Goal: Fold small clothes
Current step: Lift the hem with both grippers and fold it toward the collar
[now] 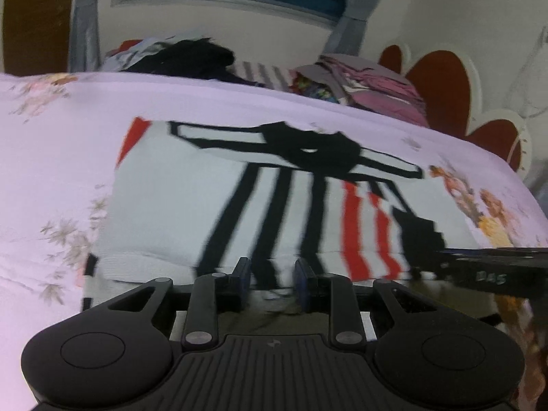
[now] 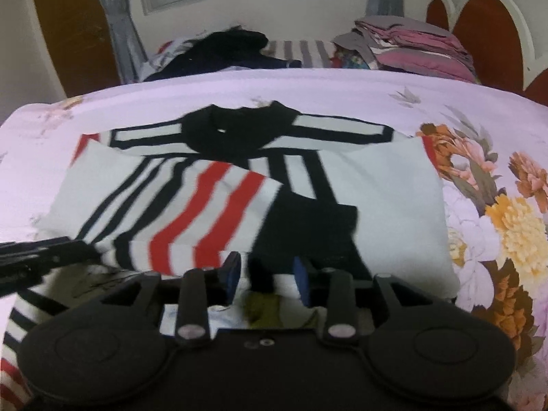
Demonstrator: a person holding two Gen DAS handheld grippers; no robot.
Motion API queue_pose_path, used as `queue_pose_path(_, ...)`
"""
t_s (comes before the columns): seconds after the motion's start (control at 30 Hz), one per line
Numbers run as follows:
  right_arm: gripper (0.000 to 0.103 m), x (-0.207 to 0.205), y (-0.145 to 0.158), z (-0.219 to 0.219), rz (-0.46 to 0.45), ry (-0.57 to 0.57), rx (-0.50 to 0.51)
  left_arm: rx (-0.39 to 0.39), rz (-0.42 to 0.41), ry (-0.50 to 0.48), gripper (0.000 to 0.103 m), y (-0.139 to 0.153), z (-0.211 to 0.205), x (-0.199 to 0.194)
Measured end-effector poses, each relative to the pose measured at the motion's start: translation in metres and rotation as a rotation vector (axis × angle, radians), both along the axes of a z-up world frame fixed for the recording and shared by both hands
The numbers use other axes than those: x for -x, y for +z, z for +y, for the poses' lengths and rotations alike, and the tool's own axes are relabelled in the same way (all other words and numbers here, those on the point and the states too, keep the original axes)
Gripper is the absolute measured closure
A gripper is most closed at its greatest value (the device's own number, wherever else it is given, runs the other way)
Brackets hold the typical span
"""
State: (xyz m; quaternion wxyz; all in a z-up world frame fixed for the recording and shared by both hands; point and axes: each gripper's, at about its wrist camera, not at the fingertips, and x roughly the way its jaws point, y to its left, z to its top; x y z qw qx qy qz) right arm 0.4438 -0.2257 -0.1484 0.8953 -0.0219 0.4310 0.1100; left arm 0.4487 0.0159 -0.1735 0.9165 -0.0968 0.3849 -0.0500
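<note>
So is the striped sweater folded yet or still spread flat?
Partly folded. The striped sweater lies on the bedspread with one red-striped sleeve laid across its front; body unfolded.

Bare floral bedspread (image 2: 486, 178) lies open on both sides of the striped sweater (image 2: 394, 205). At the far edge, a dark clothes heap (image 2: 226, 48) and folded stack (image 2: 411, 44) block passage.

Motion blur smears the striped shirt (image 1: 239, 205), and gripper bodies hide its near hem.
</note>
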Motion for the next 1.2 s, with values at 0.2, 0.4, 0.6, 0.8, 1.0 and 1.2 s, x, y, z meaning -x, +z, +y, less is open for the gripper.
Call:
queue_pose_path(0.2,0.065,0.010,-0.002,0.006,0.012,0.039,-0.016,0.018,-0.011,-0.030,0.076,0.010,-0.025,0.008)
queue_pose_path(0.4,0.064,0.019,-0.001,0.002,0.014,0.056,-0.027,-0.004,-0.006,-0.036,0.076,0.010,-0.039,0.015)
queue_pose_path(0.6,0.063,0.026,-0.006,0.001,0.042,0.068,-0.024,-0.032,0.012,-0.073,0.076,0.000,-0.052,0.023)
queue_pose_path(0.8,0.065,0.046,-0.028,-0.008,0.081,0.100,0.067,-0.090,0.064,-0.114,0.076,-0.024,-0.041,0.051)
queue_pose_path(1.0,0.064,0.069,-0.028,-0.056,0.041,0.015,0.139,-0.129,0.068,-0.069,0.076,-0.023,0.005,0.095)
queue_pose_path(1.2,0.063,0.092,-0.017,-0.055,0.034,-0.002,0.104,-0.108,0.088,-0.029,0.076,-0.013,0.014,0.112)
